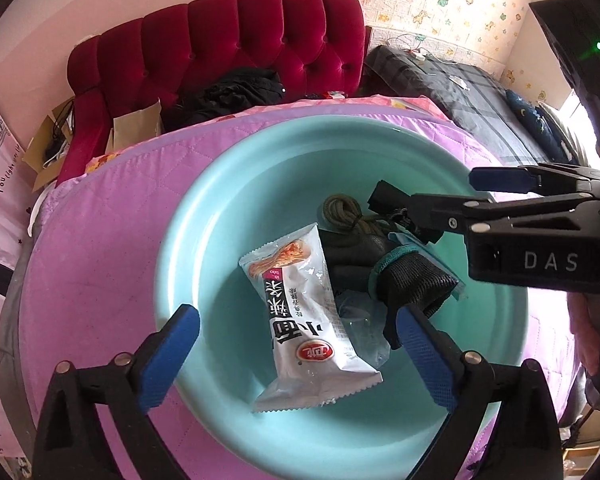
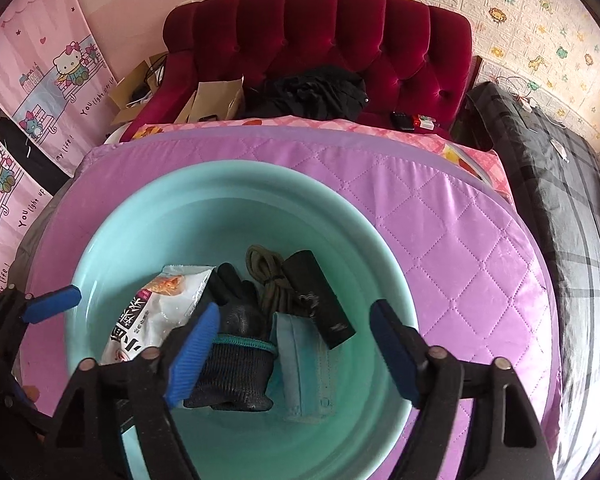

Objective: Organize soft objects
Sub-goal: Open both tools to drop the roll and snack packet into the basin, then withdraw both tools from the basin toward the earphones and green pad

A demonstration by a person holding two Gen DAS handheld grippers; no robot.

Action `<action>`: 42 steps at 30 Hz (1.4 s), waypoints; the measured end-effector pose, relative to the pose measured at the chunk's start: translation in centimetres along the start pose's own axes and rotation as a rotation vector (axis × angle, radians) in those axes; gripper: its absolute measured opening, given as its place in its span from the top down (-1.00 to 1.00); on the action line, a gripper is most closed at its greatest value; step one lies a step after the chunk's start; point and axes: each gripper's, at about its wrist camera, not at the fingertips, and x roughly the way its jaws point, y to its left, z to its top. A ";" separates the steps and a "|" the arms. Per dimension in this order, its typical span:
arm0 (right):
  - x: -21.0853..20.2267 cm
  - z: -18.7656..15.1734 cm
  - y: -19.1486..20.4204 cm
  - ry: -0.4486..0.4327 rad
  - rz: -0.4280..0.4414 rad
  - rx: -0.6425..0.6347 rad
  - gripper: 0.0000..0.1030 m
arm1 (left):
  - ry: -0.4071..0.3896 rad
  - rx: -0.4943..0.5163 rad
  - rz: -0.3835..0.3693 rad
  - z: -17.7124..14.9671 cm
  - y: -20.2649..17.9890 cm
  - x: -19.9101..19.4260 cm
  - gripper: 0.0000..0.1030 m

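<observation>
A teal basin (image 1: 188, 240) (image 2: 148, 196) sits on a purple quilted mat. In it lie a white snack packet (image 1: 304, 320) (image 2: 156, 312), a black knit glove with a teal cuff (image 1: 412, 280) (image 2: 236, 364), a coil of olive cord (image 1: 344, 210) (image 2: 268, 276), a black strap (image 2: 320, 300) and a blue-green pouch (image 2: 304, 372). My left gripper (image 1: 298, 354) is open over the packet, holding nothing. My right gripper (image 2: 294, 354) is open above the glove and pouch, holding nothing. It also shows in the left wrist view (image 1: 460, 192) at the right, over the basin.
The purple mat (image 2: 440, 232) covers a table. Behind it stands a red tufted sofa (image 2: 320, 32) with black clothing (image 2: 312, 92) and cardboard boxes (image 2: 216, 100). A dark plaid bed (image 2: 560, 200) lies to the right.
</observation>
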 end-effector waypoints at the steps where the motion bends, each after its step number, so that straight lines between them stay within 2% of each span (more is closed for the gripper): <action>1: -0.1 -0.1 0.1 -0.003 -0.008 -0.005 -0.92 | -0.007 0.001 0.007 -0.1 0.0 -0.2 -1.00; 2: -0.2 -0.2 0.2 -0.006 -0.013 -0.008 -1.00 | -0.011 0.001 0.013 -0.2 0.0 -0.3 -1.00; 6: -0.7 -0.9 0.2 -0.003 -0.012 0.005 -1.00 | -0.025 -0.003 0.040 -0.5 0.1 -0.8 -1.00; 18: -4.3 -4.0 0.5 0.005 -0.028 0.029 -1.00 | -0.060 0.006 0.046 -3.1 -0.3 -4.3 -1.00; 31: -9.0 -8.8 1.3 0.000 -0.047 0.048 -1.00 | -0.093 0.003 0.036 -7.7 -1.6 -8.9 -1.00; 42: -11.5 -12.5 1.9 -0.024 -0.065 0.035 -1.00 | -0.101 0.015 0.042 -11.6 -3.1 -10.9 -1.00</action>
